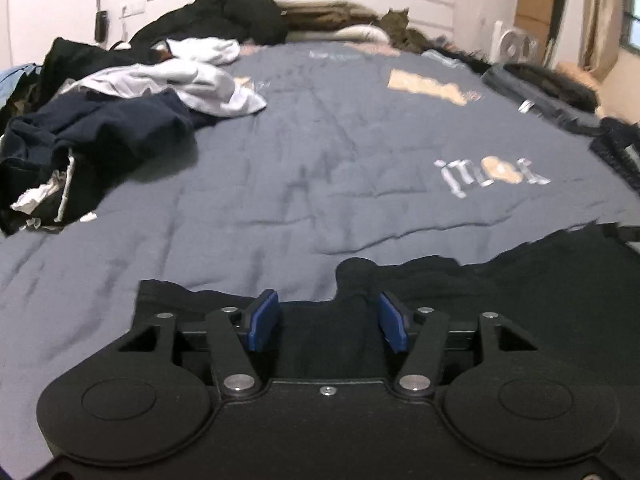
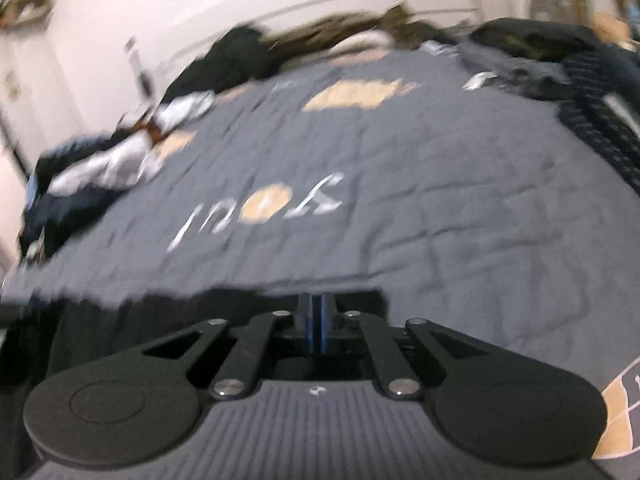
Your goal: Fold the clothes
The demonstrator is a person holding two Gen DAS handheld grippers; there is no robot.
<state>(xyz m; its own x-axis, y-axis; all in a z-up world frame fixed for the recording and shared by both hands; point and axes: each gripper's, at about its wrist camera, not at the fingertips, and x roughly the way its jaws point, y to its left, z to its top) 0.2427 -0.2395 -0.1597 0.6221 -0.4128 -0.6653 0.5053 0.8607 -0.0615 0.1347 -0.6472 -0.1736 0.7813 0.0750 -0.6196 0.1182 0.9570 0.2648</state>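
A black garment (image 1: 520, 300) lies flat on the near part of the grey-blue bed cover (image 1: 320, 160). My left gripper (image 1: 329, 320) rests over its far edge, open, blue pads (image 1: 264, 320) well apart. A bunched bump of the black cloth (image 1: 356, 280) stands between the fingers, close to the right pad. In the blurred right wrist view my right gripper (image 2: 316, 300) is shut, pads together right at the black garment's (image 2: 160, 320) far edge, which bunches up around the tips. The bed cover (image 2: 440, 220) stretches beyond.
A pile of dark and white clothes (image 1: 100, 132) fills the bed's left side. Folded dark items (image 1: 540, 88) line the right edge. A cat (image 1: 396, 24) sits by the headboard, and a white fan (image 1: 516, 46) stands at the back right.
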